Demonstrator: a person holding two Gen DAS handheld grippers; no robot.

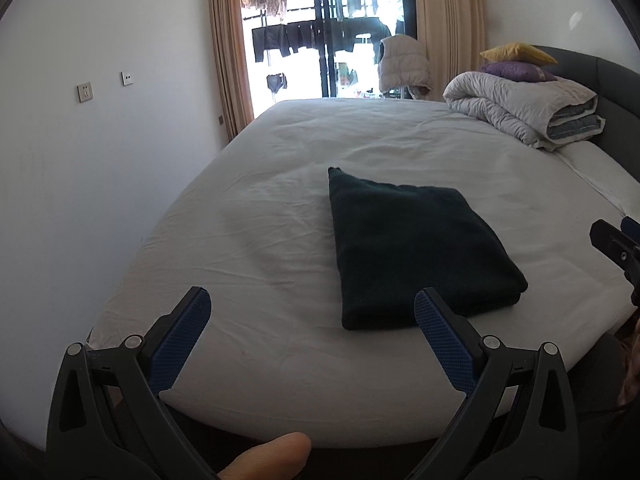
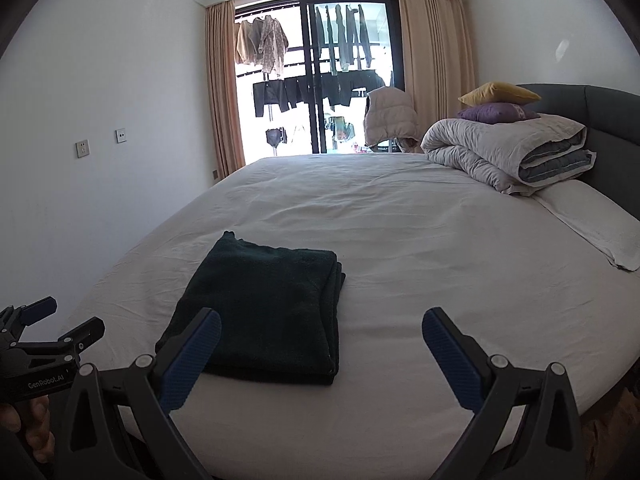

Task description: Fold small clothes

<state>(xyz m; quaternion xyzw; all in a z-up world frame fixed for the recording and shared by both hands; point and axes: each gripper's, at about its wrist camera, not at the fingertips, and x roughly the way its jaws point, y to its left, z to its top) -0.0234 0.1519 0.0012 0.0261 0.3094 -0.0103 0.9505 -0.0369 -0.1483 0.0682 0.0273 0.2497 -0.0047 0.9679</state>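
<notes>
A wide bed (image 2: 400,240) in a white sheet fills the room. At its far right corner lies a rolled grey quilt (image 2: 500,152), with a purple pillow (image 2: 496,113) and a yellow pillow (image 2: 498,93) stacked on top. Beige curtains (image 2: 222,88) frame a glass door; laundry (image 2: 262,44) hangs outside. Two wall sockets (image 2: 82,149) sit on the left wall.

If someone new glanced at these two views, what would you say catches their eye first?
The dark green folded garment stands out first, lying alone on the white bed sheet near the bed's front edge. Both sets of tongs, left and right, hang open and empty just before it. Farther back, a rolled grey duvet topped by yellow and purple pillows sits by the headboard.
</notes>
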